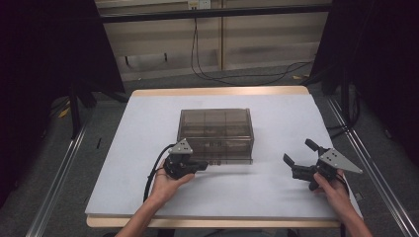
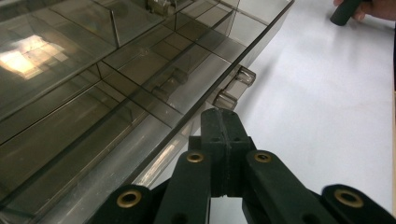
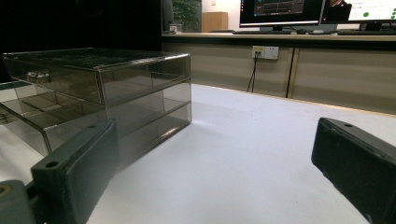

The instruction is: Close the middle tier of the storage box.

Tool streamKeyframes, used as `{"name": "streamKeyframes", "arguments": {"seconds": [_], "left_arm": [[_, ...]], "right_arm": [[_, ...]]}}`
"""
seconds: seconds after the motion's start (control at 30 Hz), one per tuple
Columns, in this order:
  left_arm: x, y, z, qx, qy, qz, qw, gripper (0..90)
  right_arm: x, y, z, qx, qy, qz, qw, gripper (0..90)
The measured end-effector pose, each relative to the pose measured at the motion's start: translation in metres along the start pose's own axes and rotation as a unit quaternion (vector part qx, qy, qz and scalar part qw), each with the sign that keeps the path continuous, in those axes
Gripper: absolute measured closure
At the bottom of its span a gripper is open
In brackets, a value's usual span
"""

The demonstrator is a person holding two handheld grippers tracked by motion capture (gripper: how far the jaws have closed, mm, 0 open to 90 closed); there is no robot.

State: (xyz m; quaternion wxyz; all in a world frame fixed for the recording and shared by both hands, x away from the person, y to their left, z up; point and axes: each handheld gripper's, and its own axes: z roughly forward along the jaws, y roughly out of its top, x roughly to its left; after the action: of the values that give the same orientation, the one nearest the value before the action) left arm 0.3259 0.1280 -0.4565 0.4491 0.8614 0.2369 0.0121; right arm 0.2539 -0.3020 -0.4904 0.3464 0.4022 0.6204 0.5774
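Note:
A smoky see-through drawer box (image 1: 215, 133) stands in the middle of the white table (image 1: 138, 148). My left gripper (image 1: 204, 165) lies at the box's front left corner, held in the left hand. In the left gripper view its jaws (image 2: 219, 122) are shut together with nothing between them, the tip just short of a clear drawer handle (image 2: 235, 89). My right gripper (image 1: 298, 151) rests to the right of the box, open and apart from it. In the right gripper view the box (image 3: 116, 88) sits left of the empty gap of that gripper (image 3: 217, 163), and a drawer (image 3: 28, 114) looks slightly pulled out.
Free white tabletop (image 3: 243, 140) lies to the right of the box and behind it. Black cables (image 1: 237, 76) run over the floor beyond the far edge. Metal rails (image 1: 59, 173) flank the table. A counter with monitors (image 3: 280, 11) stands in the background.

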Motion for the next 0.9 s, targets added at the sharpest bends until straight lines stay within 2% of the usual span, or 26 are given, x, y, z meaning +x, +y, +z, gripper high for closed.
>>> {"name": "streamKeyframes", "arguments": {"seconds": [0.23,0.9], "left_arm": [[-0.0002,0.0048,0.0024,0.000,0.004,0.003,1.0000,90.0],[0.0032,0.0058,0.0034,0.003,0.007,0.003,1.0000,90.0]], "right_arm": [[0.0000,0.0000,0.0000,0.000,0.000,0.001,1.0000,0.7],[0.0000,0.0000,0.0000,0.000,0.000,0.001,1.0000,0.7]]}}
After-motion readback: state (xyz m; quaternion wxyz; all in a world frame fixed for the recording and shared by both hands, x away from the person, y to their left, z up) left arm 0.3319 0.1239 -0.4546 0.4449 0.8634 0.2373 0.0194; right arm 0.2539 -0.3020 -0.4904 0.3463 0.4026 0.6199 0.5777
